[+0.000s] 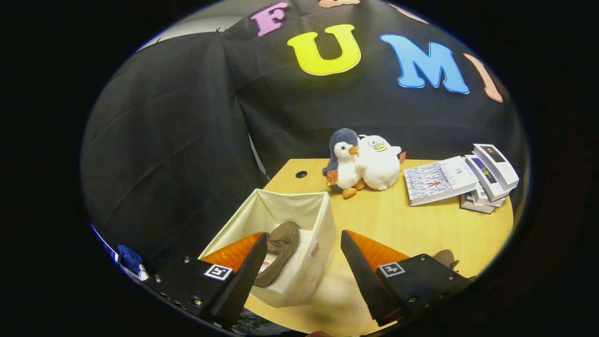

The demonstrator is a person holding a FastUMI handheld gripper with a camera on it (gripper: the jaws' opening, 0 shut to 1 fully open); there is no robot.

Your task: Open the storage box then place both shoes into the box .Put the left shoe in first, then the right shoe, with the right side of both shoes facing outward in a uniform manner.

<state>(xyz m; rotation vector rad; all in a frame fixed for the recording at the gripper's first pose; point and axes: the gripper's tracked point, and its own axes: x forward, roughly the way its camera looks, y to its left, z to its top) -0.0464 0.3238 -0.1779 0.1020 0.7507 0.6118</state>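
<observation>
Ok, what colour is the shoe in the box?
Brown; the shoe shows best in the gripper view.

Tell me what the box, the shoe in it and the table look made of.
Box: cream fabric, matte, its walls soft and creased. Shoe: brown, nap-like, probably suede or felt. Table: light wood-grain top, smooth, perhaps laminate. The gripper is open, empty, above the box's near wall.

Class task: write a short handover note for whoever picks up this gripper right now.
Gripper: open, holding nothing, above the near corner of the storage box.
Box: open on the table, beside the fingers.
Done: one brown shoe lies inside the box.
Left: the second shoe sits on the table, partly hidden behind one finger; pick it up and place it in the box facing the same way.
</observation>
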